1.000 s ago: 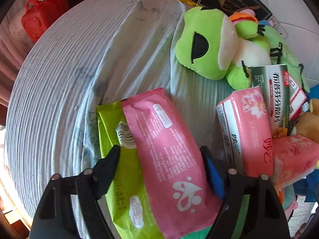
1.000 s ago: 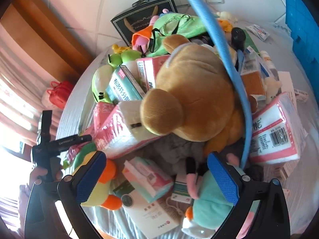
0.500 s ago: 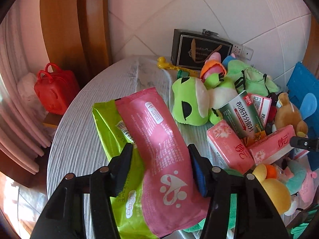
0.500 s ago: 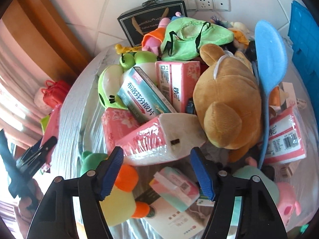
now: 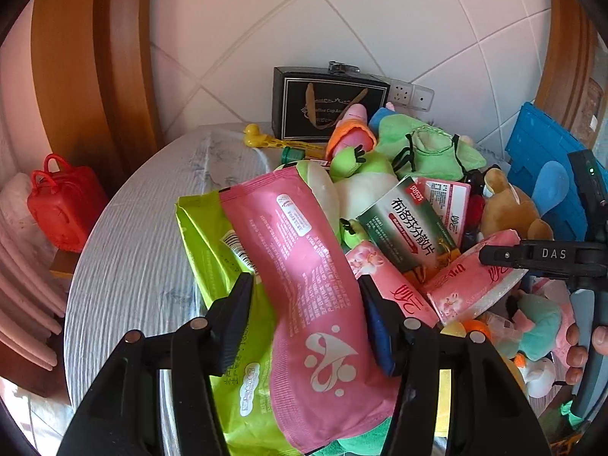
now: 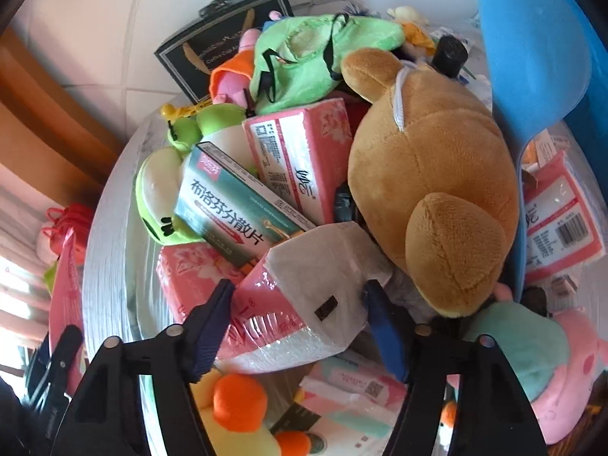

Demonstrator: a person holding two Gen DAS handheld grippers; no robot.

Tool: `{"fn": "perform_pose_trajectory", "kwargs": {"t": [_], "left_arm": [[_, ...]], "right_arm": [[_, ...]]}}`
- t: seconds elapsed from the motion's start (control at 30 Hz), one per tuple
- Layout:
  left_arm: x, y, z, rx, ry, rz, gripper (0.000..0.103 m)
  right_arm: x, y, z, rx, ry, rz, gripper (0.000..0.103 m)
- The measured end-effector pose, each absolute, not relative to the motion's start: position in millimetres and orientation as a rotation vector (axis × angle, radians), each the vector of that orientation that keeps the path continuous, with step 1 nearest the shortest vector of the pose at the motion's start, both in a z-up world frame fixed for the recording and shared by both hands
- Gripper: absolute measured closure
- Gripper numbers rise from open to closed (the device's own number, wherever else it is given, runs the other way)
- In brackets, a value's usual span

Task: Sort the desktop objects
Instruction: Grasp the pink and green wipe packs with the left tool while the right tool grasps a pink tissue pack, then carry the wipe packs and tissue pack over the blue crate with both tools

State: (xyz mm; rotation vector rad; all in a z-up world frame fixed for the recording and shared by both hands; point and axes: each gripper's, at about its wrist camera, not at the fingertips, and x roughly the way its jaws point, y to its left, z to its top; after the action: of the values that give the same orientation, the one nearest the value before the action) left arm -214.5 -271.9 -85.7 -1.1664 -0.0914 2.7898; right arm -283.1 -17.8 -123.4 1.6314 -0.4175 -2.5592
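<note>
The left gripper (image 5: 306, 304) pinches two flat wet-wipe pouches together, a pink pouch (image 5: 304, 285) lying over a lime-green pouch (image 5: 212, 250), both raised clear of the round table (image 5: 144, 235) with its pale striped cloth. The right gripper (image 6: 298, 311) has its blue pads on either side of a pink tissue pack (image 6: 304, 296) wrapped in clear film, at the near edge of the heap; its jaws have just been closing, and the pads appear to touch the wrap (how firmly I cannot tell). The heap covers the far half of the table: a brown plush bear (image 6: 425, 174), a green frog plush (image 6: 159, 197), a teal medicine box (image 6: 231, 212) leaning on a second pink tissue pack (image 6: 300, 159), and a blue plastic scoop (image 6: 532, 57). A black gift box (image 5: 326, 104) stands shut against the tiled wall; its contents are hidden. A red case (image 5: 64, 205) sits beyond the table edge.
</note>
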Motion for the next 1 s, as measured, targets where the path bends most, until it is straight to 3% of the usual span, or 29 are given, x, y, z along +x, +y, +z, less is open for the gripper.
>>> {"fn": "perform_pose_trajectory", "kwargs": {"t": [0.57, 1.0], "left_arm": [[-195, -203, 7, -0.832, -0.012, 2.736, 0.049], [-193, -20, 60, -0.626, -0.003, 2.705, 0.049]], "right_arm": [[-222, -1, 31, 1.062, -0.193, -2.855, 0.039], [-198, 158, 110, 0.781, -0.153, -3.010, 0.039]]}}
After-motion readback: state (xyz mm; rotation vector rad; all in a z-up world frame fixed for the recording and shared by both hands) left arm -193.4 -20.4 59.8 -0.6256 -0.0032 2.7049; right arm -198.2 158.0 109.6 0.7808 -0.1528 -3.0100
